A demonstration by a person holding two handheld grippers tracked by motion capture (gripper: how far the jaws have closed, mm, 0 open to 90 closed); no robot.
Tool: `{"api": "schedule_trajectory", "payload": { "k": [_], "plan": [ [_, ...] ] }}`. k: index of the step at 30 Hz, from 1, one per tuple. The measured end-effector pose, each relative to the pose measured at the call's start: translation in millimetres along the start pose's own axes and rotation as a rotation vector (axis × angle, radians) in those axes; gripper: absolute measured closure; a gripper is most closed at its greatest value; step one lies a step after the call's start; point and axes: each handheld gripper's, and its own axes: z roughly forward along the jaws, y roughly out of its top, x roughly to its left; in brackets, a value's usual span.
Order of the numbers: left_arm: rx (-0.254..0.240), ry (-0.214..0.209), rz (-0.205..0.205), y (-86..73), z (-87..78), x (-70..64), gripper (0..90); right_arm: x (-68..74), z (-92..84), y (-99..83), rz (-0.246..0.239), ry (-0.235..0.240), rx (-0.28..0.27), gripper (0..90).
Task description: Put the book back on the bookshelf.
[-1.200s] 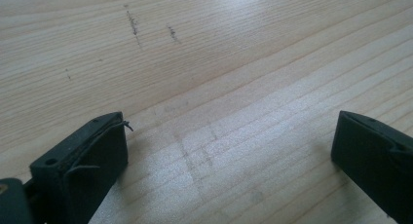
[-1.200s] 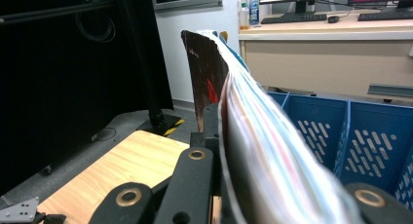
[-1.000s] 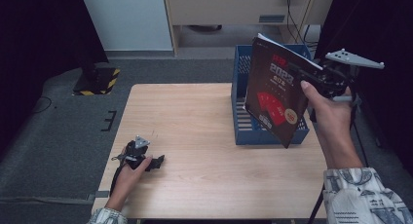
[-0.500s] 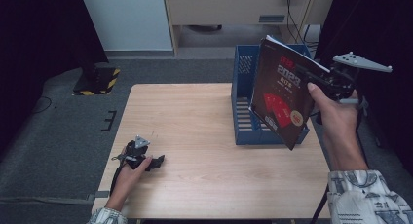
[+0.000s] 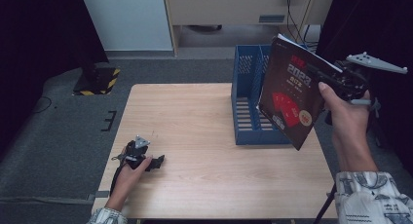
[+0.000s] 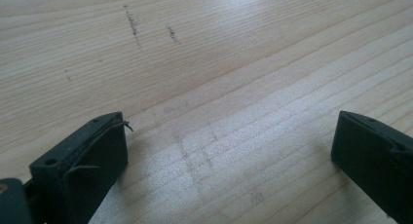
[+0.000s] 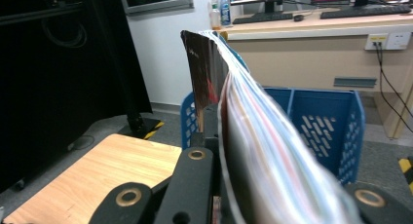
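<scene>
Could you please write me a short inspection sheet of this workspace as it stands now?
Surface: pale wooden table, a few faint scuff marks.
Job's things: dark magazine with red cover print held upright in the air; blue plastic slotted file rack stands at the table's right side.
Clutter: nothing seen.
Grippers: right claw shut on the magazine's edge; left claw open, resting on the table.
Cables: black cable trails from the left claw.
Surroundings: grey floor, black curtains, white panel.
</scene>
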Motion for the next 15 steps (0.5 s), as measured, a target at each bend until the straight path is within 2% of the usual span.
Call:
{"api": "schedule_trajectory", "payload": {
  "k": [15],
  "plan": [
    [0.0,0.0,0.0,0.0,0.0,0.0,0.0,-13.2,-4.3,-0.4,0.009,-0.049,-0.001,87.1]
  ]
}}
